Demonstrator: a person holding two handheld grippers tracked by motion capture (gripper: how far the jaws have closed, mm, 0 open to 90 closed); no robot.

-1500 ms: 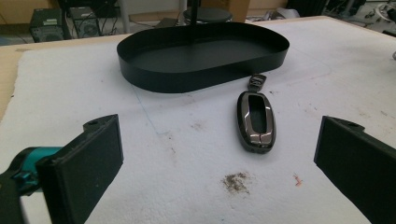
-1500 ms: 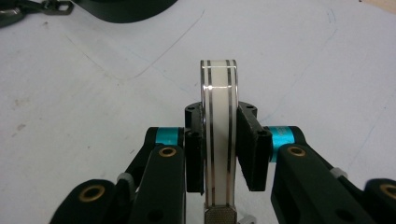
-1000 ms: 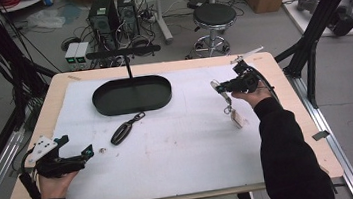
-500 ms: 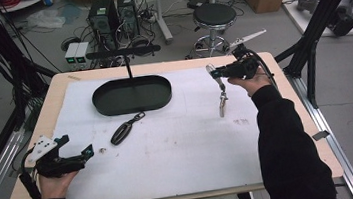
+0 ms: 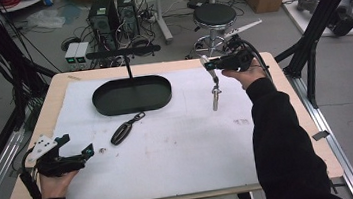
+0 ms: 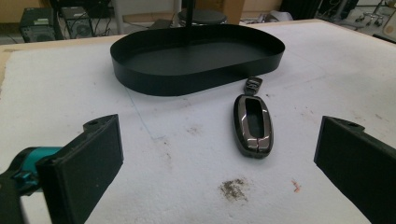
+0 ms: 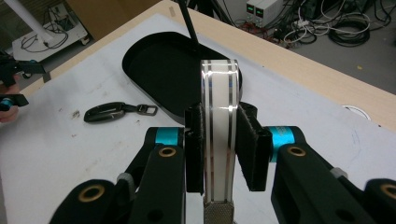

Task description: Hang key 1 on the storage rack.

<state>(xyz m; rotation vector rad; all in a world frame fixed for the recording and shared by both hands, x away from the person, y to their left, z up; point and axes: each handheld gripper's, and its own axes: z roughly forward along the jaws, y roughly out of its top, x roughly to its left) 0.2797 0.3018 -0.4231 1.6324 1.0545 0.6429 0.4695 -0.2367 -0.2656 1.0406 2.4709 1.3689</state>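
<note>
Table with white mat; black oval tray sits at 11 o'clock on the mat, empty, with a thin black post rising from its far rim. Right gripper is raised over the mat at 1 o'clock, jaws clenched on a narrow silver-and-white item that hangs straight down from them, clear of the mat; the right gripper view shows the same item as a striped, shiny band pinched between the pads, with a knurled metal end near the camera. Item is to the right of the tray, well apart from it. Left gripper rests at 8 o'clock, jaws released and wide, grasping nothing. Dark key fob with a small ring end lies flat just in front of the tray, between the two grippers; in the left gripper view the fob lies ahead between the open jaws. Risks, judged: the grip is on a smooth, glossy face with most of the length hanging free, so a quick swing toward the tray could let it pivot or slip out; carried low, its end could catch the tray rim. No brand, label or writing is readable on any of it.
</note>
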